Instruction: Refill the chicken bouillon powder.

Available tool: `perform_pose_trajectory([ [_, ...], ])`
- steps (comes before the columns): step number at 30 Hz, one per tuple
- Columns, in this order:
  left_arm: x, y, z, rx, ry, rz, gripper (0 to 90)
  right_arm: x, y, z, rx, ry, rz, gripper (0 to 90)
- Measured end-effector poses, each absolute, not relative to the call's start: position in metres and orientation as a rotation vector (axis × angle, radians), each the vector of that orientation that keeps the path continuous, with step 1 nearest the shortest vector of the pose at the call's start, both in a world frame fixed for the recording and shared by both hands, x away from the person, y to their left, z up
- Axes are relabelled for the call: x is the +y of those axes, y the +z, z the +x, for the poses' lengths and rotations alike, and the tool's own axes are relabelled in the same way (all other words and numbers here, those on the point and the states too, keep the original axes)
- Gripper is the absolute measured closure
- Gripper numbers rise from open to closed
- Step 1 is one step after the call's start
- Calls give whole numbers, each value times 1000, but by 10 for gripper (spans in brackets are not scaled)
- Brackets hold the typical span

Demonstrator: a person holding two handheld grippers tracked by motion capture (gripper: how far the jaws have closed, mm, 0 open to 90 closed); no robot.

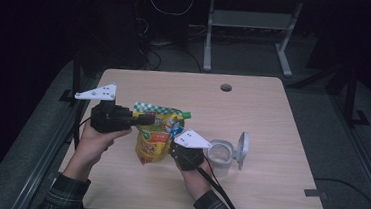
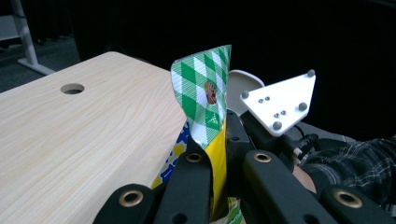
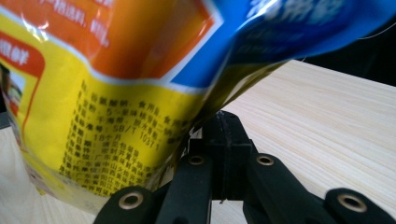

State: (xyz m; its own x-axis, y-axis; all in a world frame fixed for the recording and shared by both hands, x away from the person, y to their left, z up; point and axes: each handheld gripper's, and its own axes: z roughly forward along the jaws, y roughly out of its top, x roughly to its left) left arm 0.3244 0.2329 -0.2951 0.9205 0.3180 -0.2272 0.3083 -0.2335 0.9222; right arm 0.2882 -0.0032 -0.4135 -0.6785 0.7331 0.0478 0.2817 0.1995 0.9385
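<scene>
A yellow snack bag (image 1: 156, 138) with a green-checked top strip is held up over the table's left half. My left gripper (image 1: 142, 119) is shut on its upper left edge. In the left gripper view the green-checked strip (image 2: 203, 100) rises from between the shut jaws of the left gripper (image 2: 219, 161). My right gripper (image 1: 182, 152) pinches the bag's lower right side. In the right gripper view the bag's yellow printed face (image 3: 116, 116) hangs close in front, and its edge runs into the right gripper (image 3: 224, 154), which is shut.
A clear plastic container (image 1: 219, 156) with its grey lid (image 1: 242, 149) swung open stands just right of my right hand. The wooden table (image 1: 273, 116) has a round cable hole (image 1: 226, 87) near its far edge. Desk legs and cables lie on the floor beyond.
</scene>
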Motion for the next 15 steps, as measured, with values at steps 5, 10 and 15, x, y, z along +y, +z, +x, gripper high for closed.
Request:
perform_pose_trajectory([
  [5,230,-294,325,460,3,1842,900,1,-417,288,2087,1476,902,900],
  [10,227,-290,327,457,1,1859,900,5,-419,287,2099,1494,866,900],
  [15,220,-287,332,450,-11,1888,900,8,-420,286,2113,1486,850,900],
])
